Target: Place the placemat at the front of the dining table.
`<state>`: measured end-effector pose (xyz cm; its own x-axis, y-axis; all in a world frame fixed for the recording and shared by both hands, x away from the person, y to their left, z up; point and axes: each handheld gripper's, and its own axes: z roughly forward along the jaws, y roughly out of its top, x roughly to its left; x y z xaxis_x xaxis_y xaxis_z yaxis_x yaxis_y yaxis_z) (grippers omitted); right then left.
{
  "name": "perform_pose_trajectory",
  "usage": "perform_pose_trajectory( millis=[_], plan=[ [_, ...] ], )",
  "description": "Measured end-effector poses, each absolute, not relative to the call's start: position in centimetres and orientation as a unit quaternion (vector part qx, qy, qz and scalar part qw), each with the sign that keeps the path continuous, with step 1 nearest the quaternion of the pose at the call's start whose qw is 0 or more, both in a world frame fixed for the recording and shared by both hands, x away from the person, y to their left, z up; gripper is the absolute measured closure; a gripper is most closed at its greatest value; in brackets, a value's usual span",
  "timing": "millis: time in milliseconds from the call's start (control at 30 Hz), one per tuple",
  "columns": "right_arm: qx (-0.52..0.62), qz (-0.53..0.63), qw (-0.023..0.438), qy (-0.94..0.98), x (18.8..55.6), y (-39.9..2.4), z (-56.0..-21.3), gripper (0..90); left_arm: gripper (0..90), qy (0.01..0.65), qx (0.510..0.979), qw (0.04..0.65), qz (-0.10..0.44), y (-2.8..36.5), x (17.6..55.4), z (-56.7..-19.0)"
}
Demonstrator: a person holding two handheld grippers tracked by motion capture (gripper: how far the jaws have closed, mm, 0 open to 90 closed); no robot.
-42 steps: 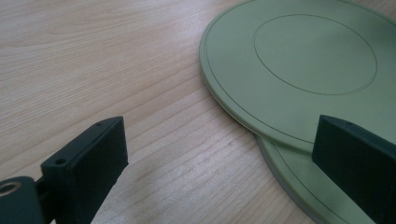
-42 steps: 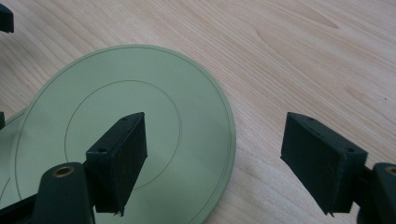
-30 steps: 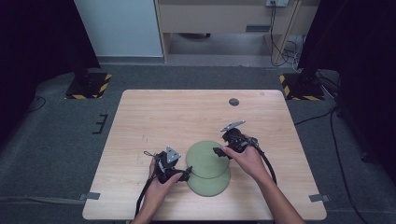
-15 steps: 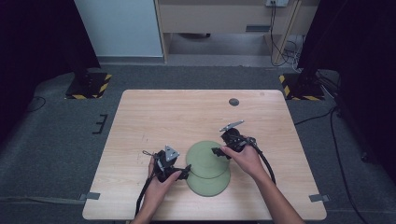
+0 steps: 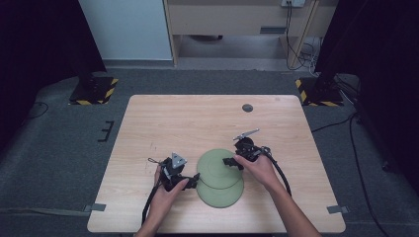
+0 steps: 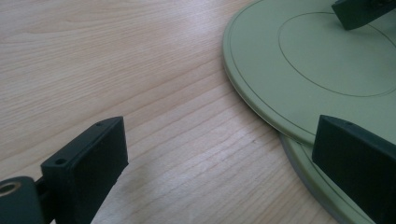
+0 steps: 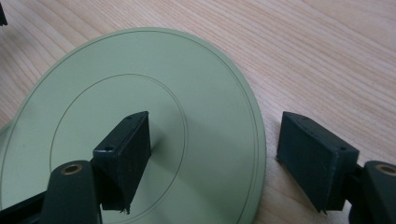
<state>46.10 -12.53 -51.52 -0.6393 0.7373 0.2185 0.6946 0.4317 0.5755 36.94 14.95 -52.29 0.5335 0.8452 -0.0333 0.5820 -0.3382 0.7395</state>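
Right tongs (image 7: 212, 154) have sunk, released, straddling the top plate's (image 7: 196, 93) rim; left tongs (image 6: 224, 158) stay released.

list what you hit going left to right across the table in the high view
left gripper → upper green plate → right gripper → the right hand holding it

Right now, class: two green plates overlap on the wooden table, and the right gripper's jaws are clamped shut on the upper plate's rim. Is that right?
Not quite. The right gripper is open: its jaws straddle the rim of the upper plate with a gap on both sides, as the right gripper view shows. The rest holds: two green plates overlap on the wooden table, the lower plate peeking out beneath.
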Motion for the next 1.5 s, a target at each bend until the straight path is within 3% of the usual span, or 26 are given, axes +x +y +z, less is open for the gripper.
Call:
perform_pose_trajectory(
  millis=[333, 800, 1500],
  plan=[
    [0.432, 0.339, 0.016, 0.835, 46.0, -13.1, -51.7, 26.1, 2.7, 0.465, 0.788, 0.367, 0.171, 15.4, 38.9, -52.3],
    [0.439, 0.356, -0.004, 0.825, 46.0, -13.4, -51.8, 33.4, 1.9, 0.467, 0.792, 0.355, 0.168, 15.0, 39.2, -53.2],
    [0.444, 0.382, 0.0, 0.81, 45.9, -14.8, -49.6, 61.3, 0.7, 0.468, 0.793, 0.342, 0.186, 14.7, 39.1, -53.1]
  ],
)
